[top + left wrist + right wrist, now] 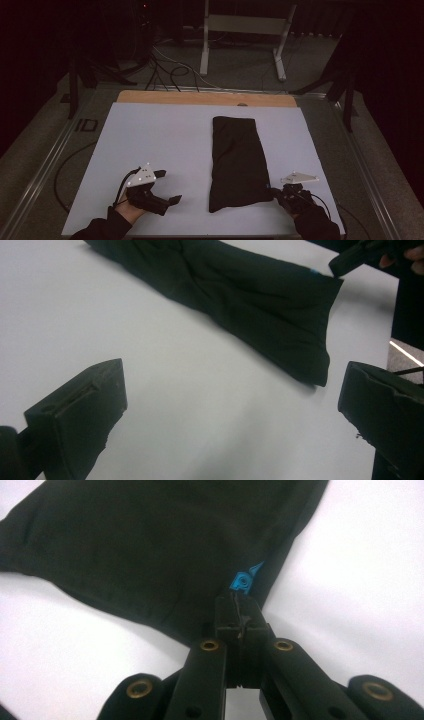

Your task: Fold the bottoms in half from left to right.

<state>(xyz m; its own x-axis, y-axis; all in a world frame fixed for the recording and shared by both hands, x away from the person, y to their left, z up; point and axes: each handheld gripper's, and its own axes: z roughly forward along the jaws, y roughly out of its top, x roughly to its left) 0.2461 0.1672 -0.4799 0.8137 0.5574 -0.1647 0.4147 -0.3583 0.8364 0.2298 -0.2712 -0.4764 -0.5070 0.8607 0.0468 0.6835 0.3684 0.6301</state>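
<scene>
A black cloth lies folded into a long strip on the white table top, running from the middle toward the near edge. My right gripper is at its near right corner. In the right gripper view the jaws are pressed together on the cloth's edge, just below a small blue tag. My left gripper rests low at the near left, apart from the cloth. Its jaws stand wide with only bare table between them, facing the cloth and the right gripper.
A wooden strip borders the table's far edge. Beyond it on the floor are a white metal stand and loose cables. Metal rails run along both sides of the table.
</scene>
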